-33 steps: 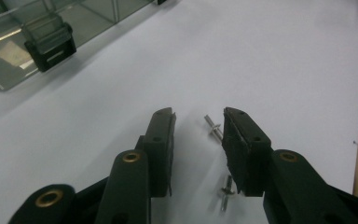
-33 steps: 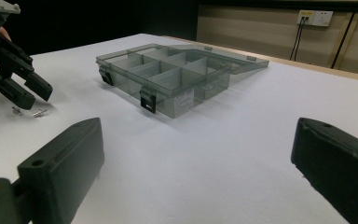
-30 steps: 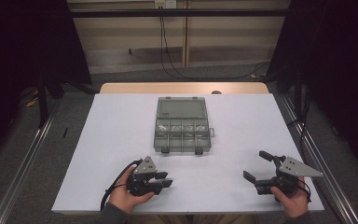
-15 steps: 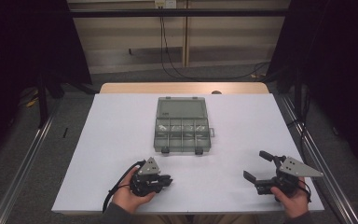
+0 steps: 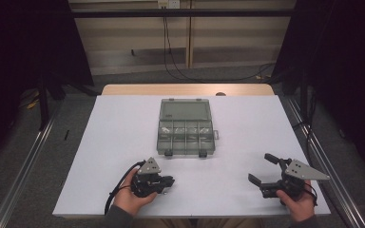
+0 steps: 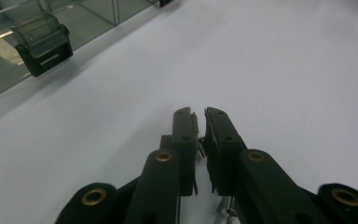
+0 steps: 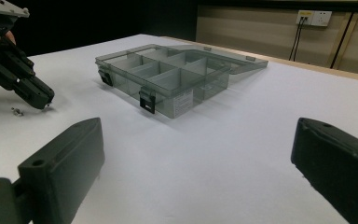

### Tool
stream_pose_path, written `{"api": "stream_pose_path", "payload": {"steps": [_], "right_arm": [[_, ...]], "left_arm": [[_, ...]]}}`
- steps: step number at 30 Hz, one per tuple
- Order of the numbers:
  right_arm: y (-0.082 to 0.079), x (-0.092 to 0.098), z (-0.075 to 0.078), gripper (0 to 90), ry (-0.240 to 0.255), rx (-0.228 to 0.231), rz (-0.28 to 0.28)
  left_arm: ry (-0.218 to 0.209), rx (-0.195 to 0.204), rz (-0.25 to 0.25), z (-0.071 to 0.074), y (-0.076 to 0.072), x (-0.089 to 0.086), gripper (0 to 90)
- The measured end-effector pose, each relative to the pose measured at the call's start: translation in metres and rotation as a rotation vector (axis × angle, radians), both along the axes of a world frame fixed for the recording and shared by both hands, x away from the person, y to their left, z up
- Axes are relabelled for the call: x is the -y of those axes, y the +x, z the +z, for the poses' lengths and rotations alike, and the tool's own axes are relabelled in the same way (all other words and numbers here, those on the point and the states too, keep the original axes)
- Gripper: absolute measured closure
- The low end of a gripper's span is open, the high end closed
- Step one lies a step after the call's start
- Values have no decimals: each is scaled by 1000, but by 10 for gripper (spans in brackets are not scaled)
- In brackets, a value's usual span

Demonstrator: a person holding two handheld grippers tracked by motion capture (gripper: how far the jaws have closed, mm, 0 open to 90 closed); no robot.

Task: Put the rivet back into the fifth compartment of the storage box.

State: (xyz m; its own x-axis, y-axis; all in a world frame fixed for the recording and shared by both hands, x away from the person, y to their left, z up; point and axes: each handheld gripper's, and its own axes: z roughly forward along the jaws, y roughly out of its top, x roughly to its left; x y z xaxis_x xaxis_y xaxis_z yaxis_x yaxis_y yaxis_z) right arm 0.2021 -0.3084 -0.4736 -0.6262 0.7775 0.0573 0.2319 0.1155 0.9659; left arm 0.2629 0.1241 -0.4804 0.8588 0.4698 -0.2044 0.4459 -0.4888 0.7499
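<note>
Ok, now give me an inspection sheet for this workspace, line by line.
Surface: white table, clean.
Job's things: clear compartment box, lid open flat, latches undone.
Clutter: one small screw loose by the left gripper.
Grippers: left gripper shut, metal sliver between its pads, grip unclear; right gripper open, holding nothing.
Cables: black cable loops from the left gripper.
Surroundings: wall socket, dark curtains.

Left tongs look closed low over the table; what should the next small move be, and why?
Probably lift the left tongs slightly off the table: they are shut with a thin metal part showing between them, and the open compartment box lies ahead. The right tongs stand open and empty.
</note>
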Motion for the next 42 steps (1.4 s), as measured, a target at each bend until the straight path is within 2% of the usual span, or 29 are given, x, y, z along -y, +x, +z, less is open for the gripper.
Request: {"api": "stream_pose_path", "payload": {"steps": [10, 20, 33, 42], "right_arm": [[0, 0, 0, 22, 0, -1, -1], [0, 0, 0, 22, 1, -2, -3], [0, 0, -1, 22, -2, 0, 0], [0, -1, -1, 22, -1, -1, 0]], "left_arm": [[-41, 24, 59, 10, 14, -10, 828], [-64, 47, 111, 23, 29, -9, 829], [-61, 71, 179, 37, 52, -8, 828], [-57, 90, 208, 42, 65, -4, 829]]}}
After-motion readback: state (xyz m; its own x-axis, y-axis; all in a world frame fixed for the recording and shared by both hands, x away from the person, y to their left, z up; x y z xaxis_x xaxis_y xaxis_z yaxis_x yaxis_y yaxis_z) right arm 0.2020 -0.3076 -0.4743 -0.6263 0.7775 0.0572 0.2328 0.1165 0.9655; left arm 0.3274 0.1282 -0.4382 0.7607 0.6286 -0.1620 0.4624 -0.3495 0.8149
